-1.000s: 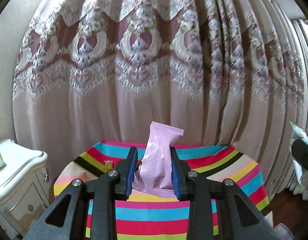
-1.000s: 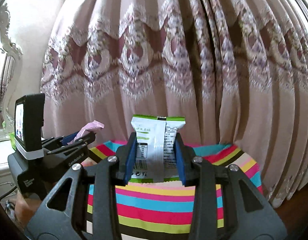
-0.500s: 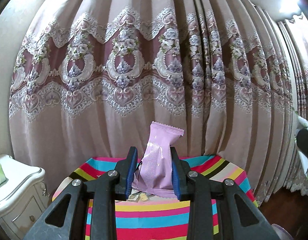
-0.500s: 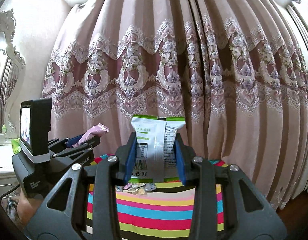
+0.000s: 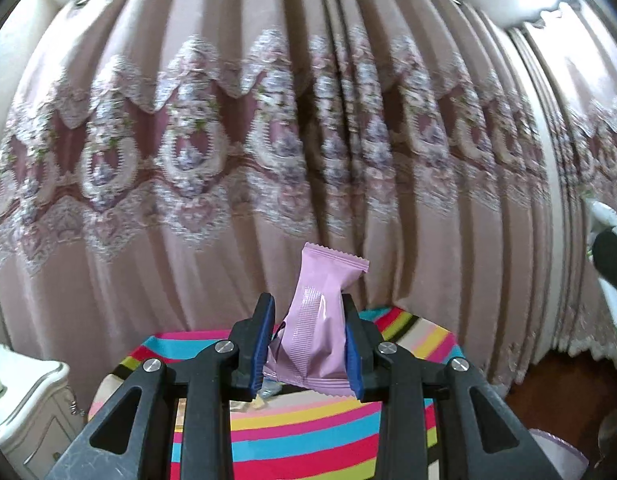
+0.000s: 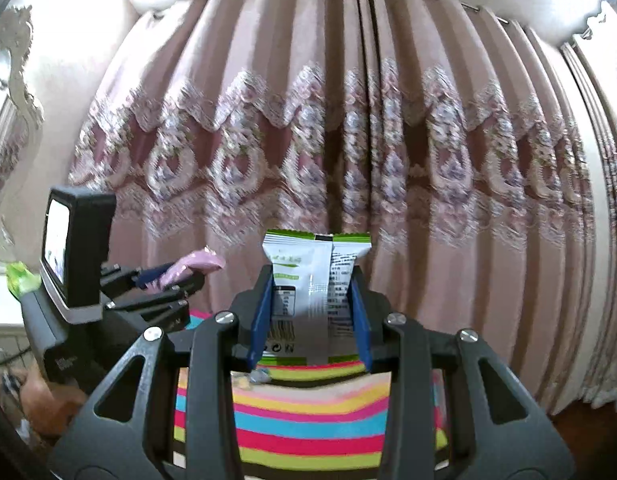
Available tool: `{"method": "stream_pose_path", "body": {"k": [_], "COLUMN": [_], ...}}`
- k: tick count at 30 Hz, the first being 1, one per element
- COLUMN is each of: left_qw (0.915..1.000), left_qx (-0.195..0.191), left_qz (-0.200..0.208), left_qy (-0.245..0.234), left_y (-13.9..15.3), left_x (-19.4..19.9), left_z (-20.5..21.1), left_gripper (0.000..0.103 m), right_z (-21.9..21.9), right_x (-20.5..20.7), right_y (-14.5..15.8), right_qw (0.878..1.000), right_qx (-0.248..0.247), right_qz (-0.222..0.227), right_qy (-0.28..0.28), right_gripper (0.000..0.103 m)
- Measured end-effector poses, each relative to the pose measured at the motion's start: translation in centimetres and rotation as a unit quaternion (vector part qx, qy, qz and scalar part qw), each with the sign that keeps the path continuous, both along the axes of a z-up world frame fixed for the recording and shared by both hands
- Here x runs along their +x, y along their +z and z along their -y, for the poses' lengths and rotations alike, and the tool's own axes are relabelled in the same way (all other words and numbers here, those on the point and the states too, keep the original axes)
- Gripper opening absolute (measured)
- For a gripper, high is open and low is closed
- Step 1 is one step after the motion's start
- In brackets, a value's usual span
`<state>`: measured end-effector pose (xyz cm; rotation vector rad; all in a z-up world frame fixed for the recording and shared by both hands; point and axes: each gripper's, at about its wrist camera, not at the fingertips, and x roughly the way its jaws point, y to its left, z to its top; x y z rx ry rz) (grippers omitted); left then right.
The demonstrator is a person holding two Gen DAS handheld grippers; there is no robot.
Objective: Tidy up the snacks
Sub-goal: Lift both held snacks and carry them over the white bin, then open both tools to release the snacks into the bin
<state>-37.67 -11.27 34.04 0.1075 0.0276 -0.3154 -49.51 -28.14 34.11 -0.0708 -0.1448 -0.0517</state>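
My left gripper [image 5: 308, 344] is shut on a pink snack packet [image 5: 320, 328] and holds it upright, high above the striped tablecloth [image 5: 308, 432]. My right gripper [image 6: 310, 320] is shut on a white and green snack packet [image 6: 316, 280], also held upright above the cloth [image 6: 308, 420]. In the right wrist view the left gripper [image 6: 176, 280] shows at the left with the pink packet [image 6: 196, 268] in it. A few small wrapped snacks [image 6: 252, 378] lie on the cloth below the jaws; they also show in the left wrist view [image 5: 264, 394].
A pink patterned curtain [image 5: 268, 160] hangs close behind the table. A white cabinet [image 5: 24, 400] stands at the left. Dark wooden floor [image 5: 556, 384] shows at the right.
Both grippers have risen and tilted upward with their packets. The table has sunk lower in both views and more of the curtain top shows.
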Motion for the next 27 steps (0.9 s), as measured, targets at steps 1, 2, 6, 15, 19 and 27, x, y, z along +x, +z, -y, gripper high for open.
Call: {"method": "stream_pose_path", "body": {"k": [1,2,6,15,19,27], "left_qw": [0.9999,0.9997,0.9951,0.9151,0.8657,0.8280], "left_qx": [0.007,0.014,0.056,0.165,0.191,0.224], "left_qz": [-0.003,-0.006,-0.024,-0.258,-0.347,-0.406], "left_qy": [-0.010,-0.020,-0.078,-0.262,-0.306,-0.316], "left_y": [-0.3,-0.7,-2.9,-14.8,-20.5,-25.4], "left_x": [-0.2,-0.4,-1.6,-0.7,-0.7,0.5], "left_z": [0.9,1.6,5.9,17.6,20.6,21.2], "left_gripper": [0.033,0.033,0.033,0.033,0.033,0.069], "right_z": [0.5,1.1,3.4,11.6,15.0,18.1], "right_x": [-0.1,-0.2,-0.8,-0.8,-0.9,0.7], "right_y": [-0.3,-0.7,-2.9,-12.6,-17.6,-20.7], "right_qw": [1.000,1.000,0.997,0.949,0.912,0.875], "right_qx": [0.001,0.002,0.000,0.064,0.118,0.151], "right_qz": [-0.006,-0.014,-0.061,-0.267,-0.351,-0.405], "right_qy": [-0.005,-0.012,-0.055,-0.153,-0.177,-0.220], "right_gripper": [0.040,0.040,0.040,0.040,0.040,0.084]}}
